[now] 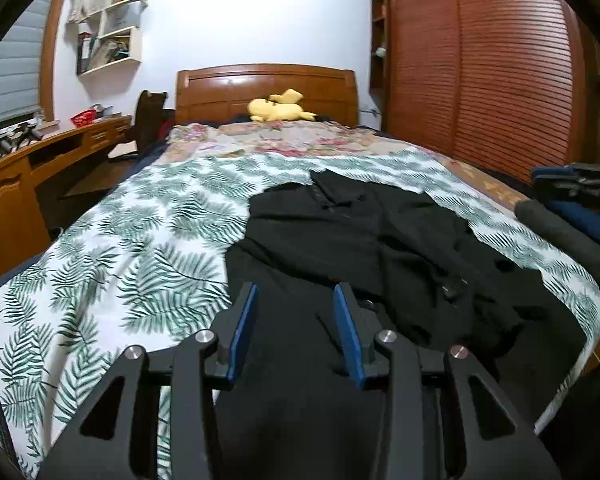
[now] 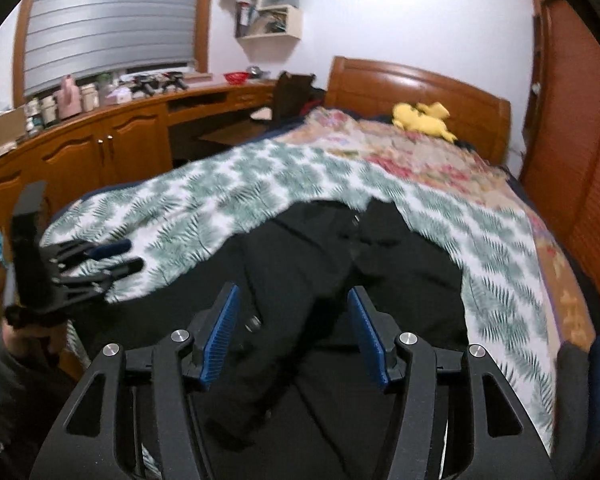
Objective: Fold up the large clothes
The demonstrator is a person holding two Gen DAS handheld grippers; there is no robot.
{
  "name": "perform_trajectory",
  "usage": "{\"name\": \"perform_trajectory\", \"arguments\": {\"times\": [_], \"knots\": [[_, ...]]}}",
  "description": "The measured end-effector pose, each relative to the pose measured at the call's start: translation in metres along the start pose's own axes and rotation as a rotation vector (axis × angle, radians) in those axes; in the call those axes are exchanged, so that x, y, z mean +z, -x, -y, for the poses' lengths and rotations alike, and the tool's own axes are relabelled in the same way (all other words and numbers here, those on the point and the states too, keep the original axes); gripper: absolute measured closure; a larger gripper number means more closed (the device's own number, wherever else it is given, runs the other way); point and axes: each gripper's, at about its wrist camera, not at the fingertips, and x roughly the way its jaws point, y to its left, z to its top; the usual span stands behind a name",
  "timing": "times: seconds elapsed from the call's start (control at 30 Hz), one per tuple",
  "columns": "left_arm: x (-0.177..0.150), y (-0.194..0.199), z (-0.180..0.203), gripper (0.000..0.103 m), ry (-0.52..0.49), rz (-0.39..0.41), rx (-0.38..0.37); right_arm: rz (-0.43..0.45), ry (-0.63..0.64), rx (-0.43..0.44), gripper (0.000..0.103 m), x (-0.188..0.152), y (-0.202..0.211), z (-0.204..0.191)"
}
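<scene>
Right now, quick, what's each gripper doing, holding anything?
Left gripper: open, holding nothing, above the black garment.
Right gripper: open, holding nothing, above the same garment.

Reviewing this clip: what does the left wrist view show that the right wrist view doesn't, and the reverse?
Only the left wrist view shows the slatted reddish-brown wardrobe doors nearly in full, and the right tool at the frame's right edge.

Only the right wrist view shows the bottles and jars on the wooden counter, and the left tool from the side.

Both share the crumpled black garment, the fern-print bedspread, the yellow plush toy and the wall shelves.
</scene>
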Motion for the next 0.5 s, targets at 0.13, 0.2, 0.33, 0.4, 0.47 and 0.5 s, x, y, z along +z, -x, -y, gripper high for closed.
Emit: {"name": "perform_trajectory", "arguments": {"times": [0.13,0.2,0.33,0.4,0.47,0.5], "knots": [[-0.005,0.002,0.023,0.065,-0.035,-0.010,-0.048,-0.032,-0.038,-0.035,0.046,-0.030,-0.007,0.018],[-0.005,0.006,0.036,0.065,-0.051,-0.003,-0.077,-0.046,-0.055,-0.054,0.046,-0.046,-0.012,0.028],[-0.003,0.010,0.063,0.065,-0.071,0.005,-0.143,-0.074,-0.103,-0.073,0.046,-0.074,-0.025,0.045],[-0.003,0.012,0.076,0.065,-0.078,0.006,-0.174,-0.082,-0.131,-0.073,0.046,-0.084,-0.031,0.053],[-0.003,0.012,0.090,0.065,-0.088,0.003,-0.206,-0.079,-0.169,-0.076,0.046,-0.099,-0.035,0.062],[-0.003,0.011,0.096,0.065,-0.093,0.001,-0.218,-0.079,-0.177,-0.079,0.046,-0.102,-0.036,0.065]]}}
